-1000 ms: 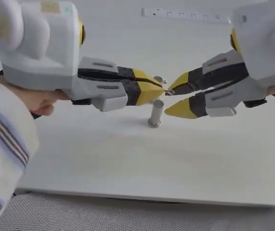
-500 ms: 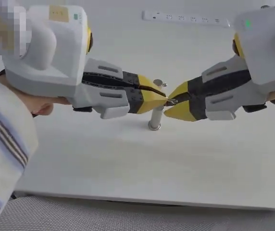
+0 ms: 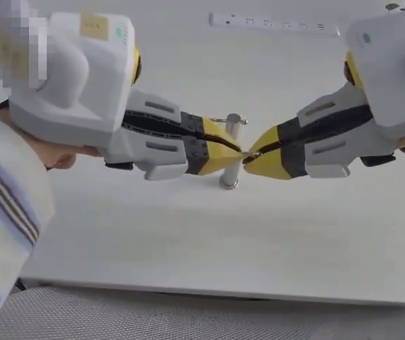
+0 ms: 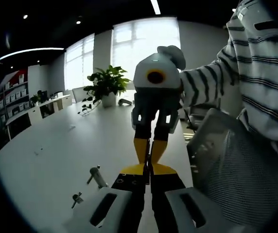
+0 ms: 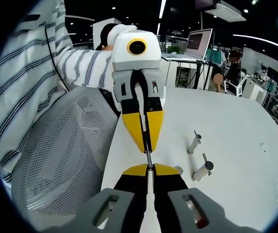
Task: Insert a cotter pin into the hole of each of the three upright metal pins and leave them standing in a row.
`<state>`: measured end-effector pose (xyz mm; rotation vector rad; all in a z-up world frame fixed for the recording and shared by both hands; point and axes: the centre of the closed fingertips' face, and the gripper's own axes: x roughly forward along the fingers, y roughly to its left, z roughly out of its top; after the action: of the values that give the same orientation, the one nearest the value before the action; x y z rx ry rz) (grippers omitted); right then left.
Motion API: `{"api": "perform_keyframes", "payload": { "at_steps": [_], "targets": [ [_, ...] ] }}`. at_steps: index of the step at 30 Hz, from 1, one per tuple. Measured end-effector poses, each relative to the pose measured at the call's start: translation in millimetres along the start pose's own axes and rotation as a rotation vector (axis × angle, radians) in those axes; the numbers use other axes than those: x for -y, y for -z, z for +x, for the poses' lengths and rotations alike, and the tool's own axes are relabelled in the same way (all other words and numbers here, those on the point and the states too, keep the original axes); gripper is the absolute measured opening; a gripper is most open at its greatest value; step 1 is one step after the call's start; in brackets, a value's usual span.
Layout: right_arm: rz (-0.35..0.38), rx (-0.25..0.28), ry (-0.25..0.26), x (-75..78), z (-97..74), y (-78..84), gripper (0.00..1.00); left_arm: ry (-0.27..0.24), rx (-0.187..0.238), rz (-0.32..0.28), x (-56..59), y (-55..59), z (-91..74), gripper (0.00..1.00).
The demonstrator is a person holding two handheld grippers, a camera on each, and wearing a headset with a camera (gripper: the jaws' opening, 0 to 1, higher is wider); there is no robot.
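While looking down at the smooth white table (image 3: 188, 234), can see the left gripper (image 3: 241, 150) and the right gripper (image 3: 249, 157) meeting nose to nose with pointy yellow tips. Looks squeezed shut on both sides, with one end of a thin, shiny cotter pin (image 5: 148, 159) pinched in each, up off the table. Just behind the tips, can spot a round grey metal pin (image 3: 229, 173) standing straight, with a second cotter pin (image 3: 224, 120) poked through its top. Can also see a long white power strip (image 3: 273, 23) far back and a soft striped sleeve (image 3: 4, 191).
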<state>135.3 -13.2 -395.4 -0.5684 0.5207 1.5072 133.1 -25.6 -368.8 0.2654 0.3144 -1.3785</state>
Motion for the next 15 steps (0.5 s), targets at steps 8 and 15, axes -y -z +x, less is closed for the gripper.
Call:
{"api": "perform_keyframes", "payload": {
  "at_steps": [8,15],
  "targets": [
    [0.017,-0.022,-0.041,-8.0,0.1,5.7,0.0,0.043,-0.032,0.006,5.9,9.3,2.3,0.0],
    [0.053,-0.038,-0.081,-16.2,0.9,10.9,0.0,0.081,-0.073,0.03,18.5,11.1,9.8,0.0]
  ]
}}
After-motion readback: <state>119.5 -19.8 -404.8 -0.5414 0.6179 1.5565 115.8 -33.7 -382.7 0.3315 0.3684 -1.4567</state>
